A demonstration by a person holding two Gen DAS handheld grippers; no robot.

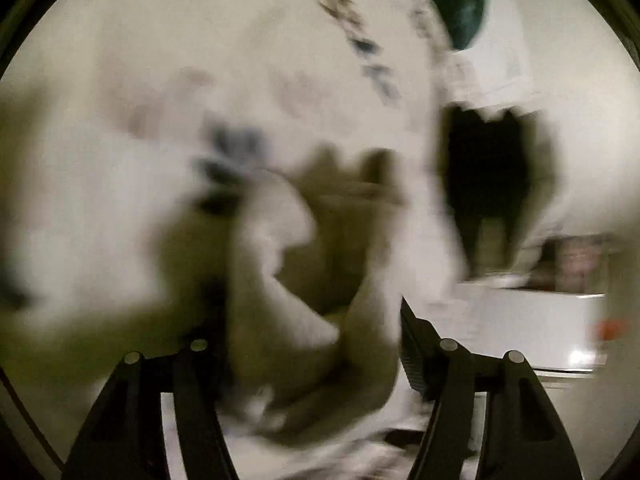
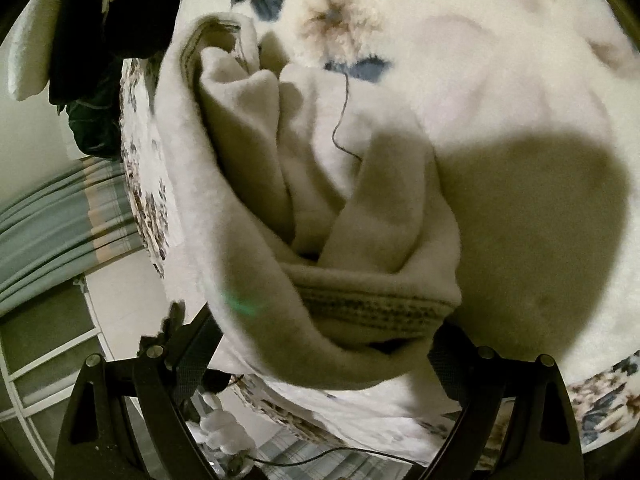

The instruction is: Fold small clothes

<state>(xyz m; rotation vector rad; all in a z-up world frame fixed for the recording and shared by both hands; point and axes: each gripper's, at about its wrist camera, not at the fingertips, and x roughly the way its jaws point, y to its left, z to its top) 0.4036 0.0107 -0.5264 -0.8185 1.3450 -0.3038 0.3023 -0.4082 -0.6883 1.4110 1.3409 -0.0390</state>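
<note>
A cream fleece garment [image 2: 320, 200] with a stitched waistband lies crumpled on a white floral blanket [image 2: 480, 60]. My right gripper [image 2: 316, 344] stands wide over it, open, with the waistband bunched between its fingers and one pad face bare. The left wrist view is badly blurred. There the cream garment [image 1: 280, 240] fills the space between the fingers of my left gripper [image 1: 312, 304]. Cloth hides its left fingertip, and whether the pads press on it cannot be told.
Dark clothes [image 2: 100, 20] hang or lie at the blanket's far left edge, seen as a dark green mass [image 1: 460, 0] in the left wrist view. A thin dark thread [image 2: 340, 120] crosses the garment. A striped curtain [image 2: 48, 208] and white furniture [image 1: 540, 328] lie beyond the bed's edge.
</note>
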